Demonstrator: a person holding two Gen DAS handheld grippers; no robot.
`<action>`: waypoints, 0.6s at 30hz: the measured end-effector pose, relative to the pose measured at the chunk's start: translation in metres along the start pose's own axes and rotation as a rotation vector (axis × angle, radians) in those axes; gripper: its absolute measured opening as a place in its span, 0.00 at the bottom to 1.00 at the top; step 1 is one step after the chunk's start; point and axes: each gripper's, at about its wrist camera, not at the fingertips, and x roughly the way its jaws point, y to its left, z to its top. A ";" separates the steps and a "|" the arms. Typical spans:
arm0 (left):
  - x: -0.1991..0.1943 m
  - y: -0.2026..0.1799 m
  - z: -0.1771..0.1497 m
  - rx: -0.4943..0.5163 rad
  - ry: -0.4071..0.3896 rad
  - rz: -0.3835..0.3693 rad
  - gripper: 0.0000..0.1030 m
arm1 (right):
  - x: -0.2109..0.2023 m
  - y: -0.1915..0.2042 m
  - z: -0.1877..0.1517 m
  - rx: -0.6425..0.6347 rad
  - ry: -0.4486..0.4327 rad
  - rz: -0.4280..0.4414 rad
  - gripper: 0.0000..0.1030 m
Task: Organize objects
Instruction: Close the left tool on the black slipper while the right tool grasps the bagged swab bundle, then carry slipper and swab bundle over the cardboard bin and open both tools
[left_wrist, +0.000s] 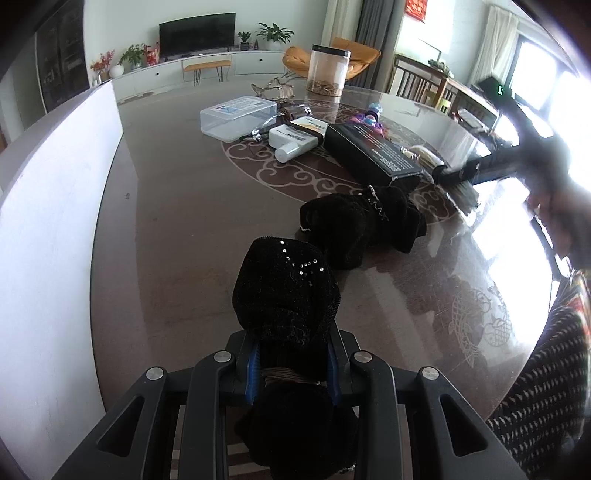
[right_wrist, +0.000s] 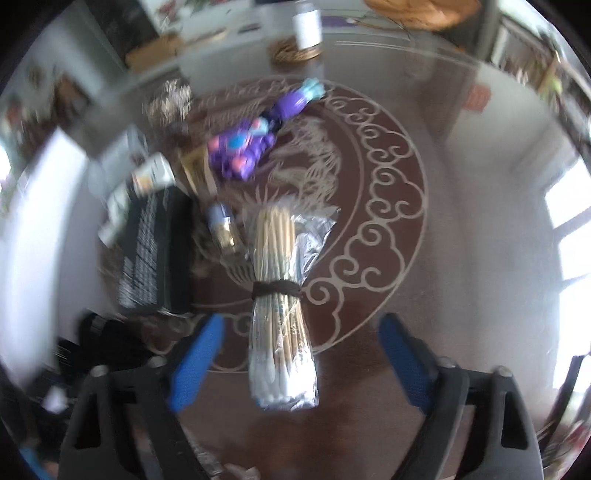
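In the left wrist view my left gripper (left_wrist: 293, 354) is shut on a black sequinned fabric bundle (left_wrist: 286, 291), tied with a thin brown band, held above the table. A second black fabric piece (left_wrist: 362, 221) lies on the table just beyond it. In the right wrist view my right gripper (right_wrist: 301, 325) points steeply down. Its blue pads (right_wrist: 195, 362) stand apart on either side of a plastic-wrapped bundle of cotton swabs (right_wrist: 280, 325) tied with a dark band. Neither pad touches the bundle, which lies on the table.
The round brown table (left_wrist: 177, 240) carries a black box (left_wrist: 373, 151), a white tube (left_wrist: 295, 138), a clear lidded box (left_wrist: 236, 116), a tall clear jar (left_wrist: 328, 70) and a purple toy (right_wrist: 243, 147). A small bottle (right_wrist: 221, 225) lies left of the swabs. A person's hand (left_wrist: 554, 214) shows at the right.
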 end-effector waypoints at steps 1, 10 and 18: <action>-0.003 0.001 -0.001 -0.007 -0.009 -0.008 0.27 | 0.005 0.004 -0.005 -0.013 0.003 -0.013 0.29; -0.083 -0.001 0.003 -0.028 -0.175 -0.117 0.27 | -0.050 0.006 -0.077 0.076 -0.161 0.068 0.29; -0.174 0.059 0.025 -0.123 -0.354 -0.075 0.27 | -0.155 0.112 -0.068 -0.066 -0.333 0.315 0.29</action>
